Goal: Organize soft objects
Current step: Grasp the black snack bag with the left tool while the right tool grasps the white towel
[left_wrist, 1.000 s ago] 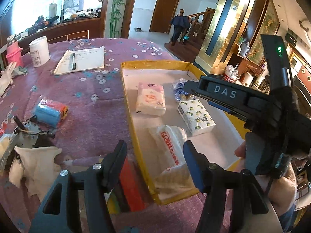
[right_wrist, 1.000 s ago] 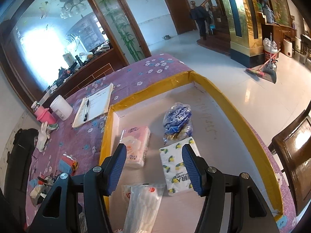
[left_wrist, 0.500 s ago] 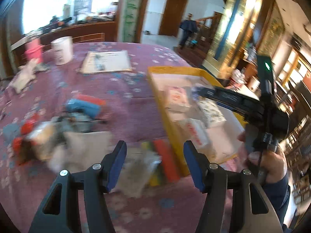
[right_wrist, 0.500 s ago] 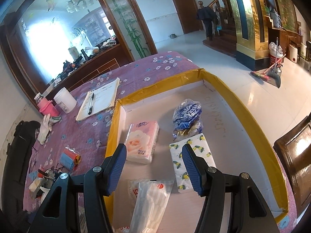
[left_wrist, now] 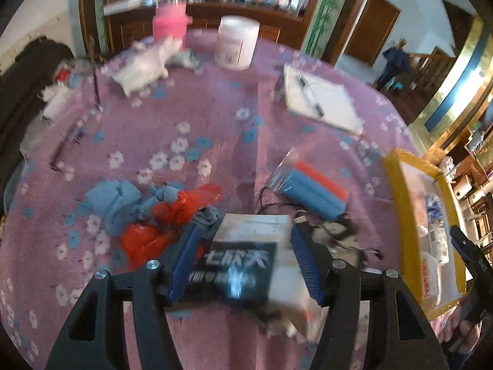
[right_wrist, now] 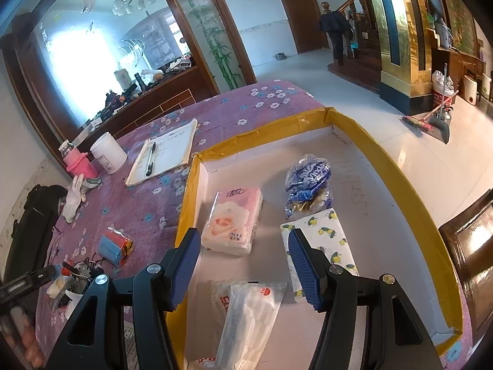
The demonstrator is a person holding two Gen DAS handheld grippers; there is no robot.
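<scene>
My left gripper [left_wrist: 245, 260] is open over a black-and-white packet [left_wrist: 243, 265] that lies on the purple cloth between its fingers. A blue-and-orange roll pack [left_wrist: 311, 189] lies to the right, blue and red crumpled cloths [left_wrist: 148, 212] to the left. My right gripper [right_wrist: 243, 262] is open and empty above the yellow-rimmed tray [right_wrist: 385, 166]. In the tray lie a pink tissue pack [right_wrist: 232, 219], a lemon-print tissue pack [right_wrist: 323, 240], a blue bag [right_wrist: 308, 182] and a clear plastic packet [right_wrist: 249, 317].
A notepad with a pen [left_wrist: 320, 101], a white tub [left_wrist: 235, 43], a pink bottle [left_wrist: 169, 24] and a white glove [left_wrist: 144, 67] sit at the far side of the table. The tray's yellow edge [left_wrist: 397, 203] is to the right. A wooden chair [right_wrist: 468, 252] stands beside the tray.
My left gripper has swung left, away from the tray, to the pile of soft items on the cloth. The right gripper has drawn back slightly over the tray.
</scene>
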